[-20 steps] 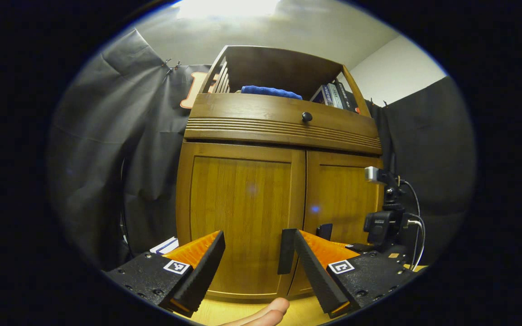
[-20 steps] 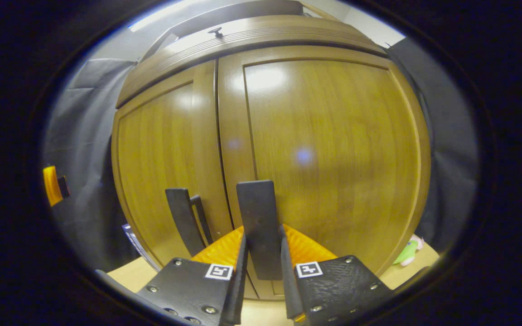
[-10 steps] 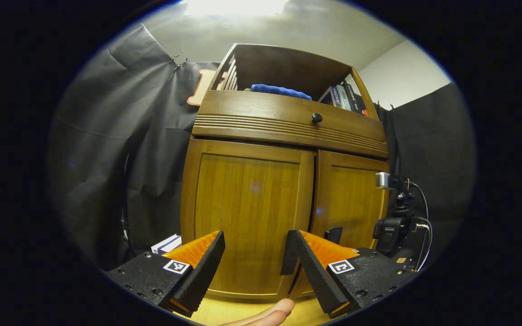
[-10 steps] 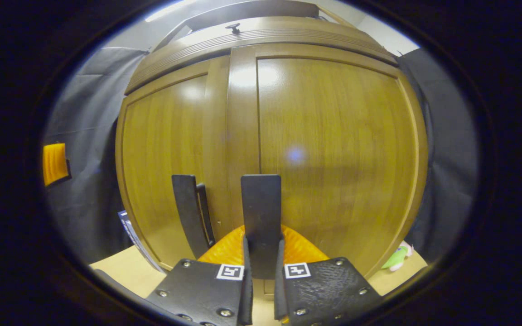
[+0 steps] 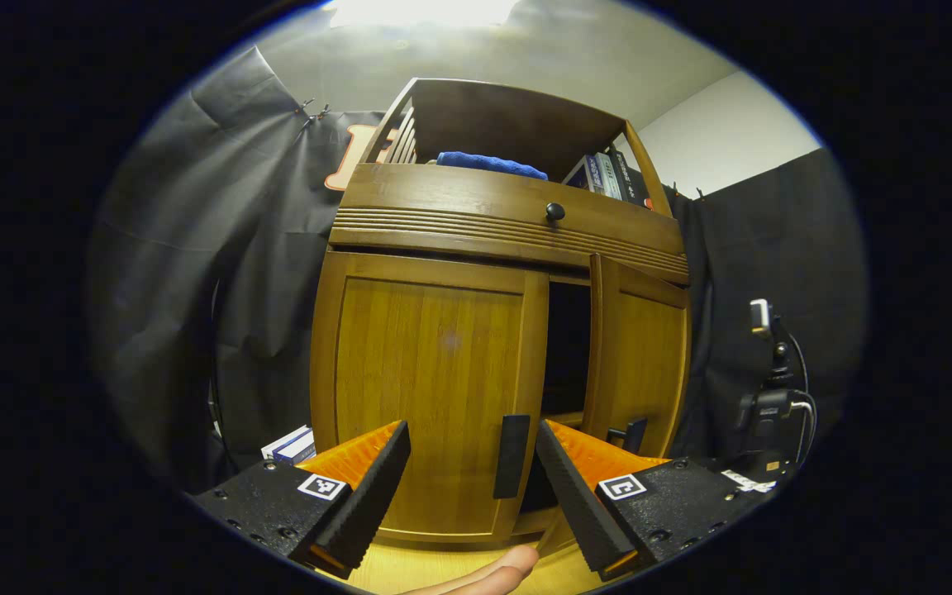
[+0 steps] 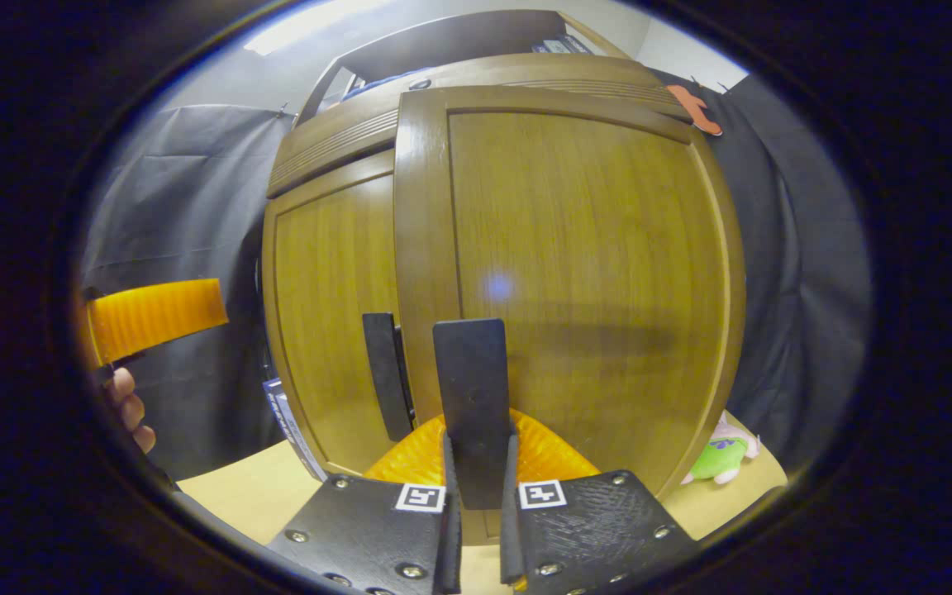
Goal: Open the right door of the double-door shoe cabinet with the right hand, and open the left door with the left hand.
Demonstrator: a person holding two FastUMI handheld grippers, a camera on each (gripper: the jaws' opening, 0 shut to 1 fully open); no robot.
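Black cloth hangs all around the booth, and the wooden shoe cabinet (image 5: 492, 364) stands on a pale wood worktop (image 6: 228, 496) in front of it. From the left gripper view, the right door (image 5: 637, 364) is swung partway out, leaving a dark gap between it and the left door (image 5: 430, 397), which sits flush and shut. The left gripper (image 5: 468, 475) hovers low in front of the left door with its fingers spread wide, gripping nothing, and the left door's dark handle (image 5: 513, 456) sits between the two fingers, farther back. A fingertip (image 5: 492, 572) of the person's hand pokes in at the bottom edge. Over in the right gripper view, the right gripper (image 6: 474, 463) points straight at the right door, pinched tight on that door's flat dark handle (image 6: 471, 388). A green plush toy (image 6: 720, 459) lies on the worktop by the cabinet's right side.
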